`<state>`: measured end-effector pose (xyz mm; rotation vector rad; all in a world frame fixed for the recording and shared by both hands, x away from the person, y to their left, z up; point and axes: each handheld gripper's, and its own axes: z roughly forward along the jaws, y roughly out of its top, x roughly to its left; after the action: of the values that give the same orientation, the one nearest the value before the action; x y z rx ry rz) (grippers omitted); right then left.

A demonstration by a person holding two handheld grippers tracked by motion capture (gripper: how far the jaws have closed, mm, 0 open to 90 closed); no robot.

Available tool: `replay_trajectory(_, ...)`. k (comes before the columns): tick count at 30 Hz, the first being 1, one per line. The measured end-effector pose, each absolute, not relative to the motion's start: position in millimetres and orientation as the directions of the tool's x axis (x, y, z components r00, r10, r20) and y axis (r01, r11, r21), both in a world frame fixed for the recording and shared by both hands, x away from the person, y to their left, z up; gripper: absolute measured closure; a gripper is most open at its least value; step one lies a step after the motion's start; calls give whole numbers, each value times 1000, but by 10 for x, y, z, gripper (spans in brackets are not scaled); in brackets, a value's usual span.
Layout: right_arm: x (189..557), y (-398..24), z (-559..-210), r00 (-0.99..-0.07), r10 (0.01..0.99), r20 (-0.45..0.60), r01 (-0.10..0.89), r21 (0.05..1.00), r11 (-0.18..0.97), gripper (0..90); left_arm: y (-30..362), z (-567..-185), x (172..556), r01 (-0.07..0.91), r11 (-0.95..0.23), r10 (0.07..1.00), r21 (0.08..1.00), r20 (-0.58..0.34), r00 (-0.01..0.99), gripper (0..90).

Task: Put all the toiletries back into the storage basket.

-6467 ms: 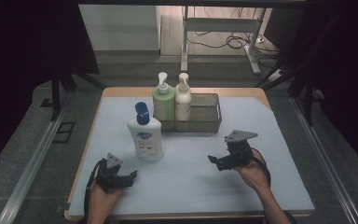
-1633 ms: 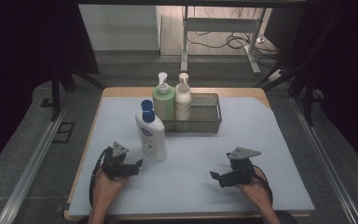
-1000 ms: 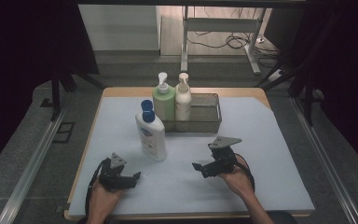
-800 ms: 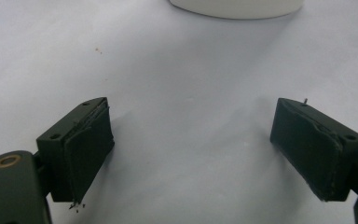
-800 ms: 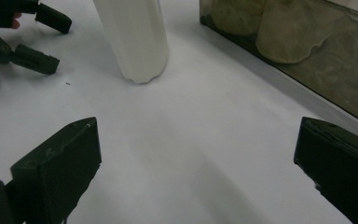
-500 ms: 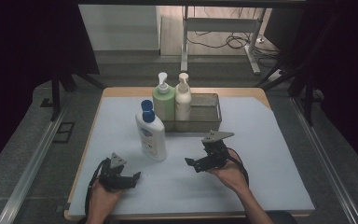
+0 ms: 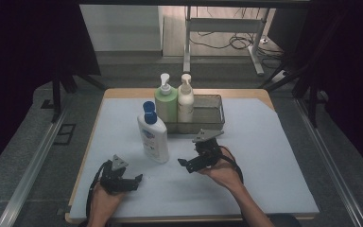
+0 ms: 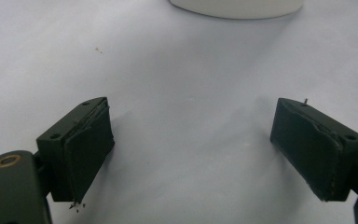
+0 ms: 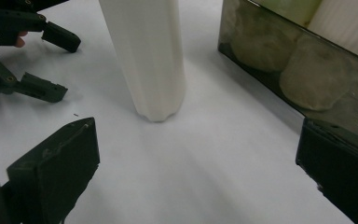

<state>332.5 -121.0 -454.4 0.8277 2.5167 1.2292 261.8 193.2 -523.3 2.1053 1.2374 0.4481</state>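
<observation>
While the right gripper (image 9: 196, 163) holds its jaws spread and empty, its view shows the upright white bottle (image 9: 147, 56) just ahead, between them; the left gripper (image 7: 134, 181), also spread, rests well apart.

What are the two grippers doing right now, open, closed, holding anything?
Left gripper: open, empty, low over the table near its front edge.
Right gripper: open, empty, pointing toward the white bottle beside the basket.
</observation>
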Motion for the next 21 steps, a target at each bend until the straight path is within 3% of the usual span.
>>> replay_trajectory(9, 3396, -1025, -4397, -816, 573, 80, 399, 794, 458, 41, 1931, -5234, 2619, 646, -344, 868, 682, -32, 496, 125)
replay_trajectory(21, 3451, -751, -4253, -825, 564, 40, 355, 813, 461, 80, 1932, -5234, 2619, 646, -345, 867, 681, -32, 497, 126)
